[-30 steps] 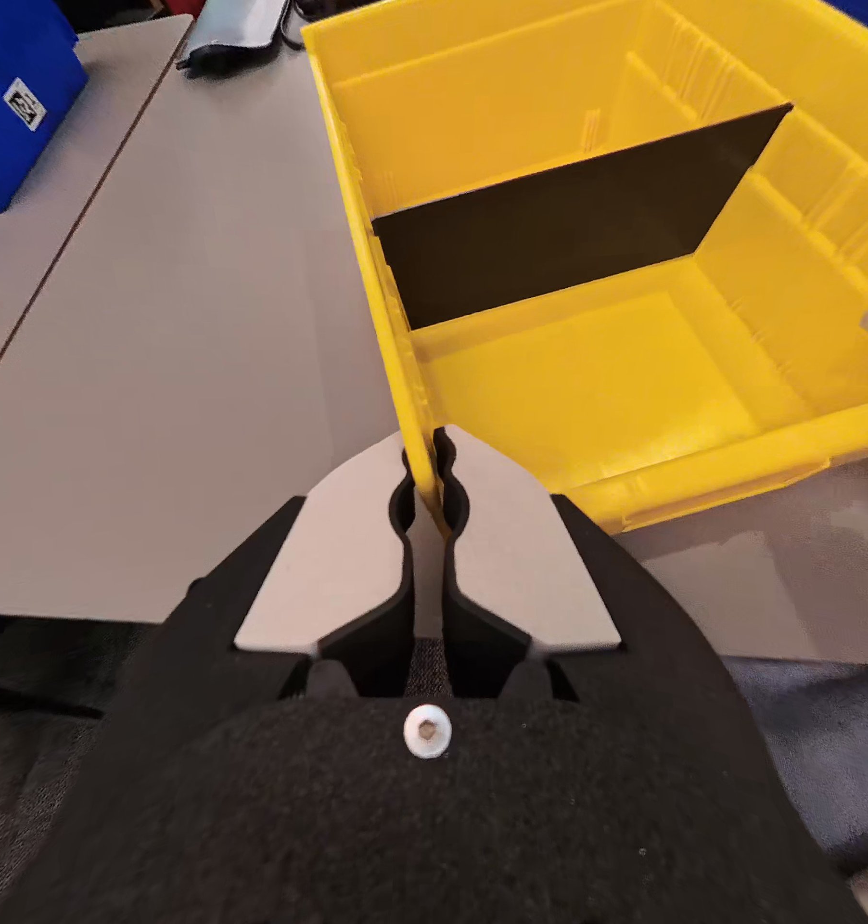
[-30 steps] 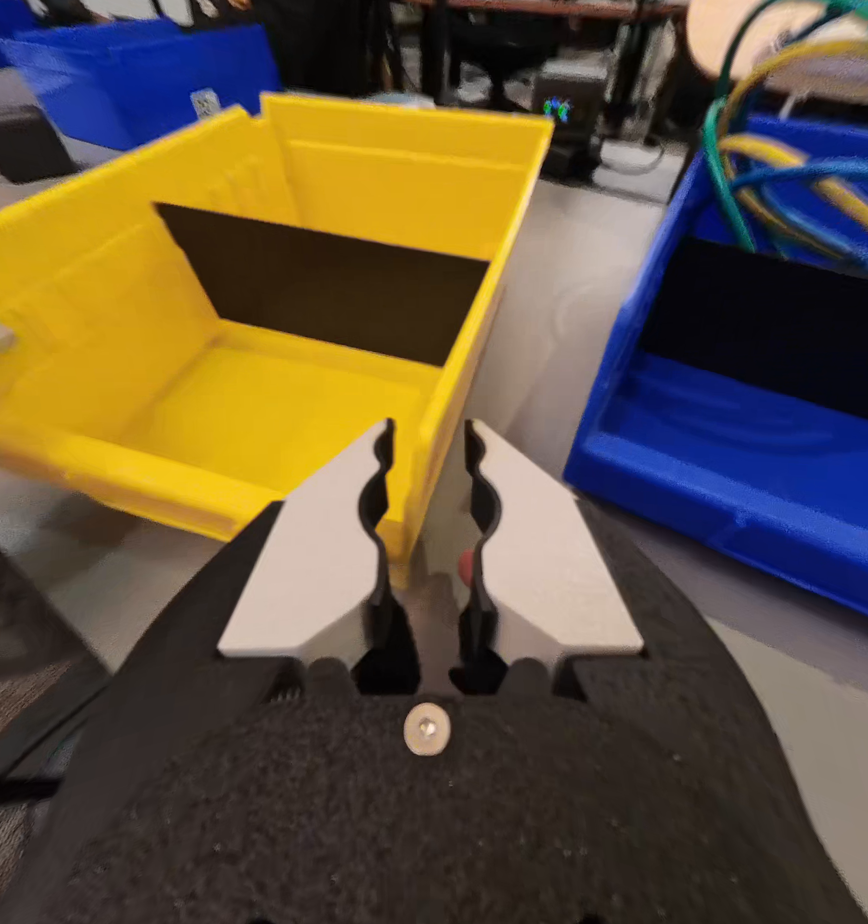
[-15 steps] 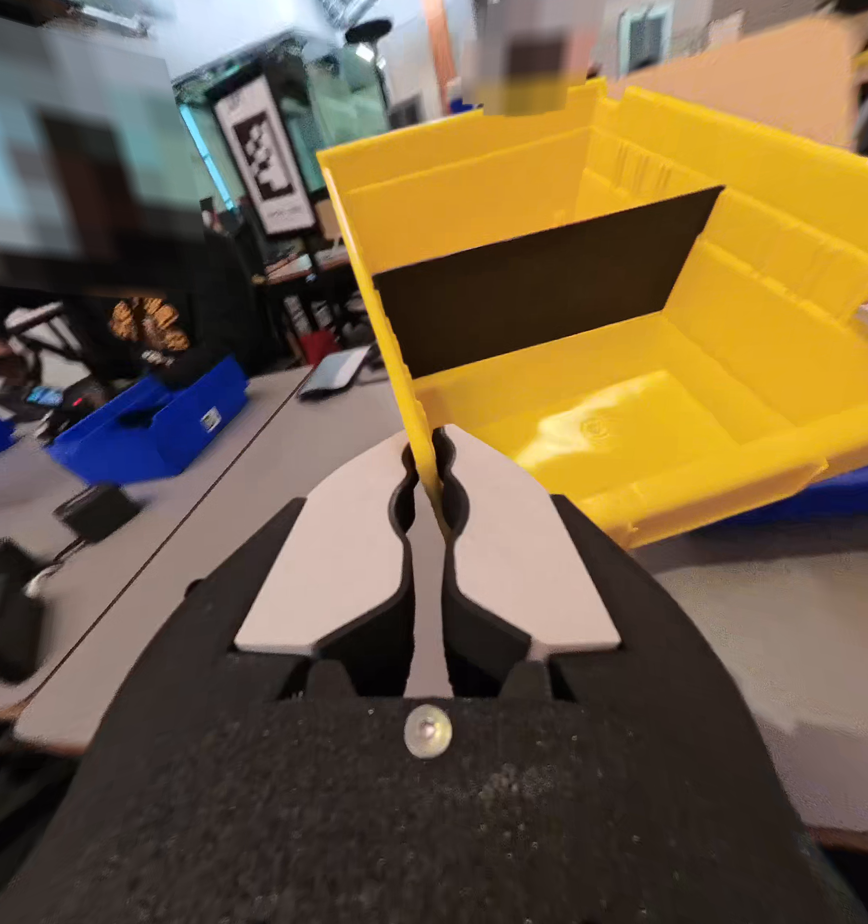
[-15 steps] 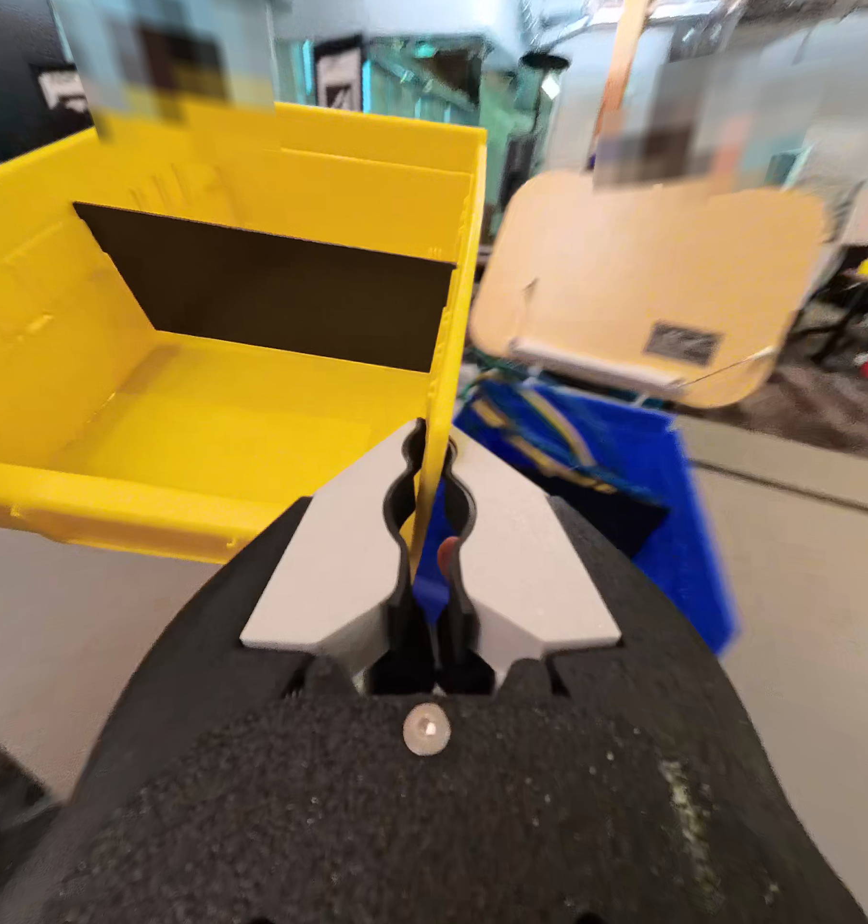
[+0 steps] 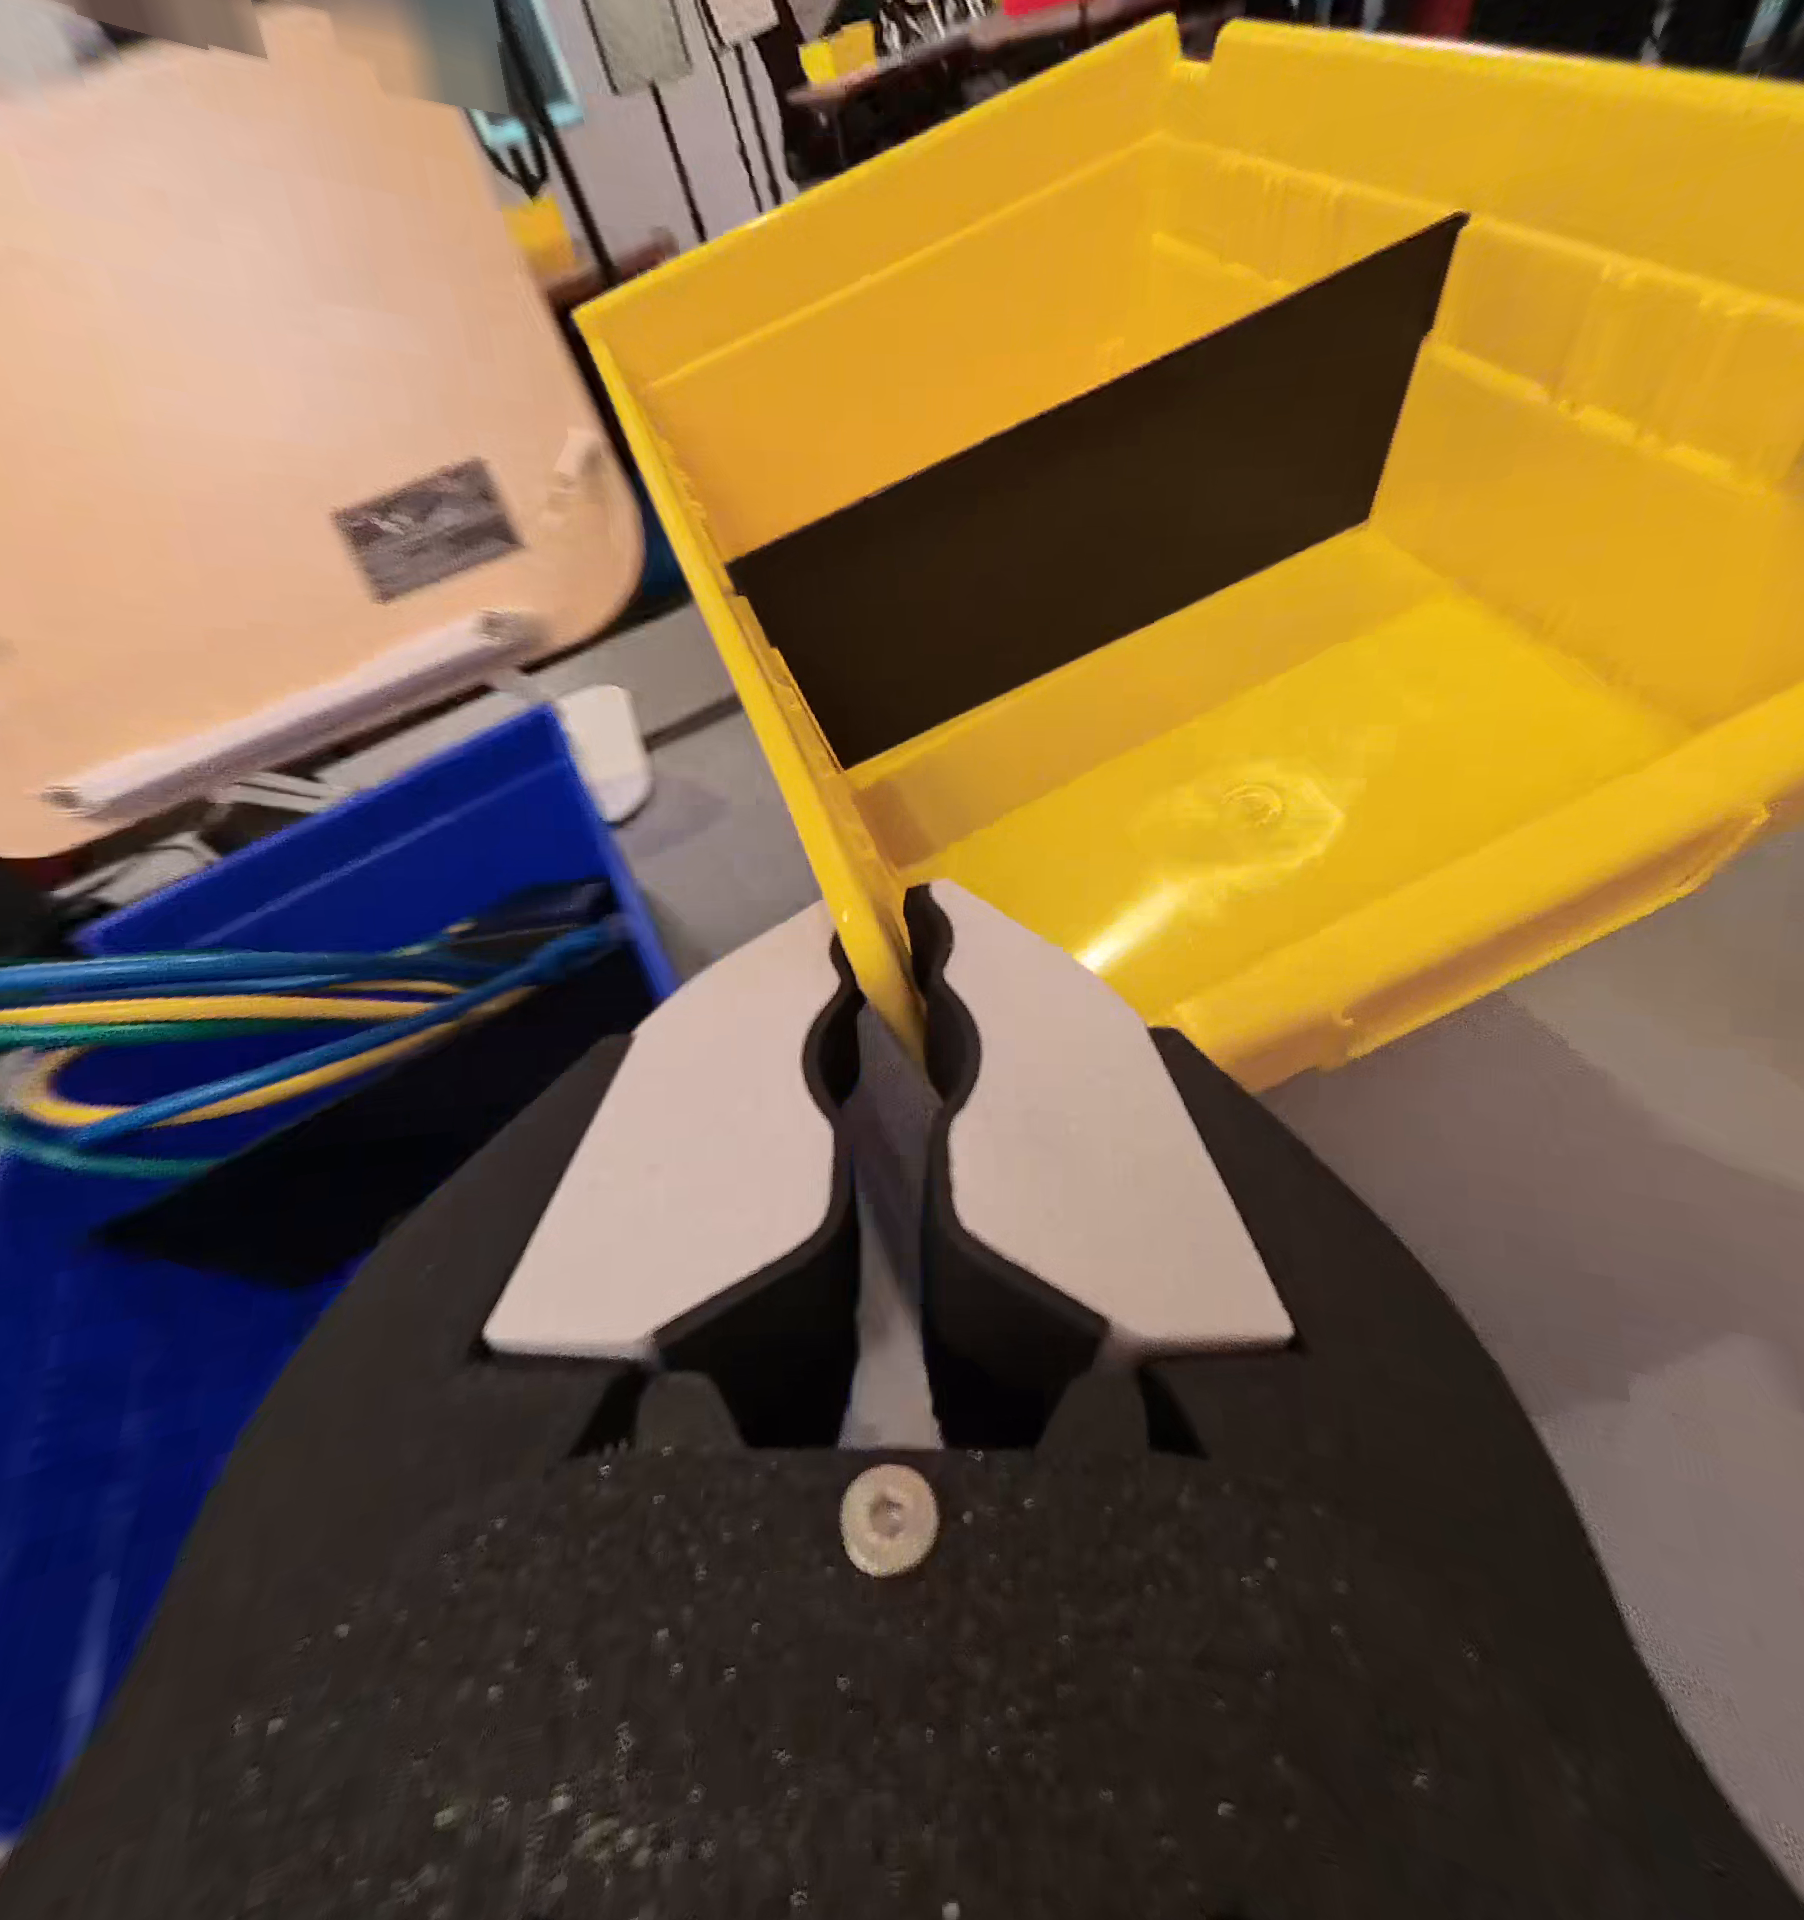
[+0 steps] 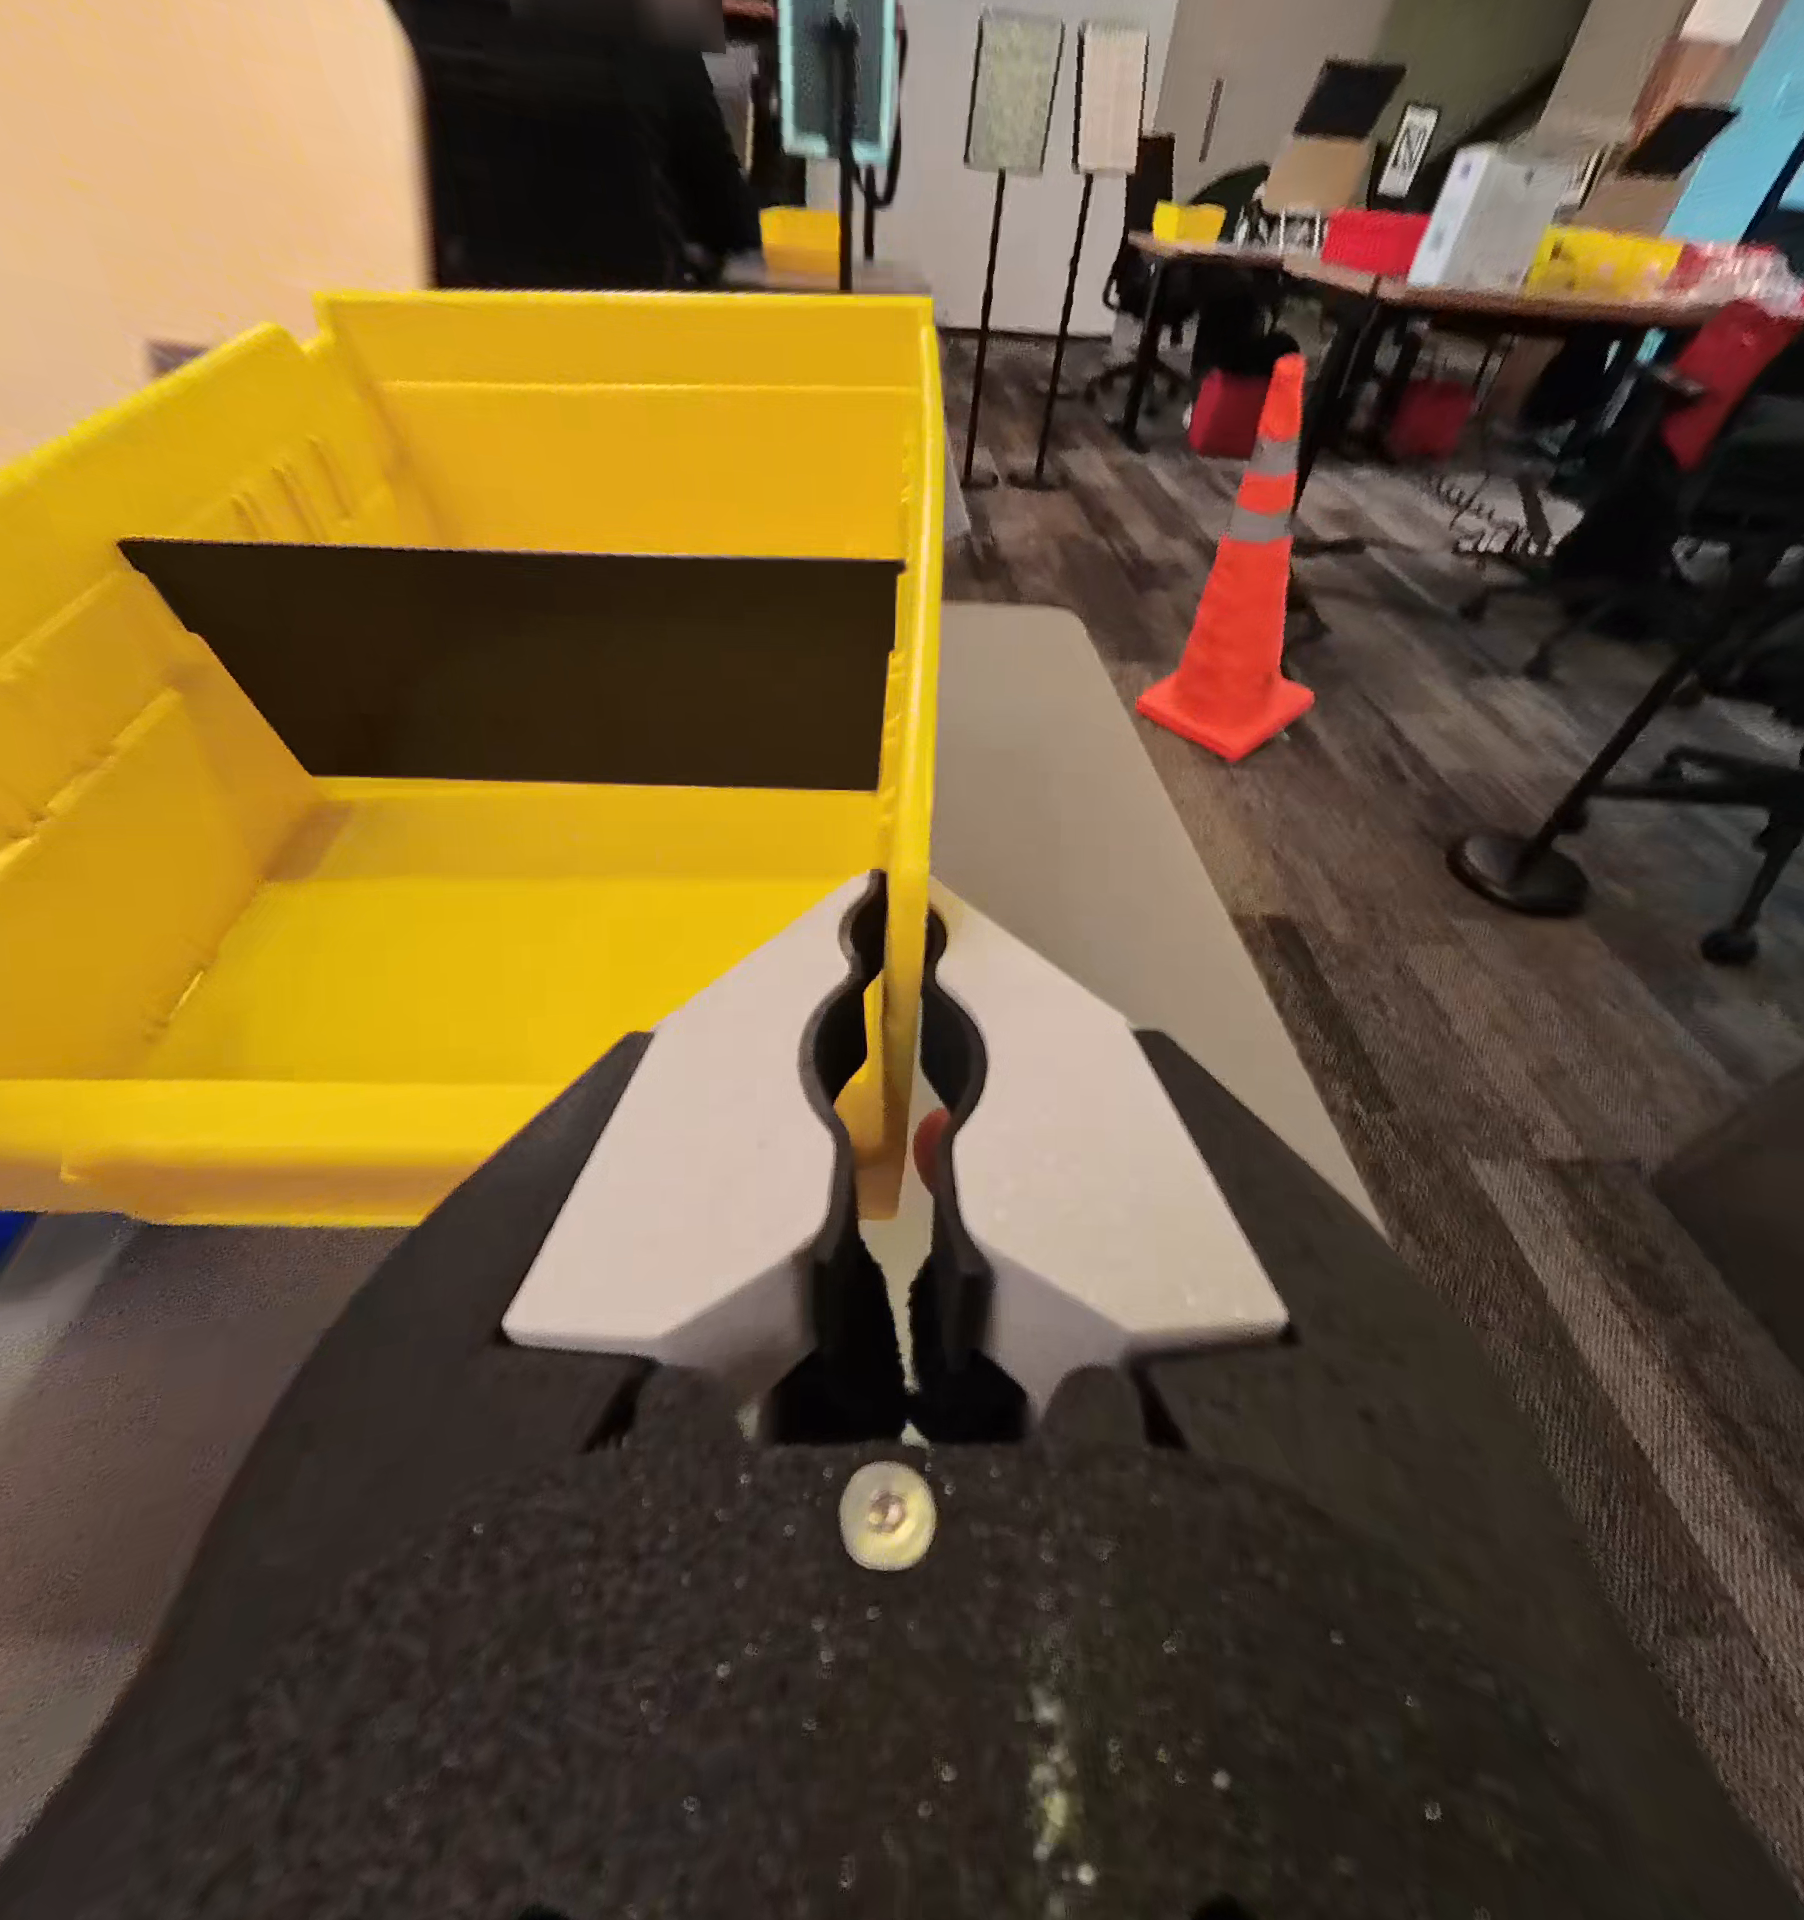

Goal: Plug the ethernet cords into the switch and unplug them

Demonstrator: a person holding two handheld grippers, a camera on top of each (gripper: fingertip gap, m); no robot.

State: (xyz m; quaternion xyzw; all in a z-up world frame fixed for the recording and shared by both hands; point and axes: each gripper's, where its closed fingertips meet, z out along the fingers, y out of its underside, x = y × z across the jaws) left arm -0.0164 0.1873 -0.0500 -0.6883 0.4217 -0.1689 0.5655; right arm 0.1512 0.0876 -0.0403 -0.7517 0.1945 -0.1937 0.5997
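An empty yellow bin (image 5: 1345,748) with a black divider (image 5: 1085,520) is held off the grey table by both grippers. My left gripper (image 5: 890,935) is shut on the bin's left wall. My right gripper (image 6: 903,904) is shut on the right wall of the same bin (image 6: 410,966). Blue, yellow and green ethernet cords (image 5: 233,1008) lie in a blue bin (image 5: 358,935) to the left in the left wrist view. No switch is in view.
A tan board (image 5: 233,395) leans behind the blue bin. The grey table (image 6: 1064,831) ends at the right, with carpet floor beyond. An orange traffic cone (image 6: 1246,582), chairs and a black stand base (image 6: 1516,873) are on the floor.
My right gripper closed on the bin's right wall. Both grippers lifted the yellow bin off the table and swung it to the right, past the blue bin.
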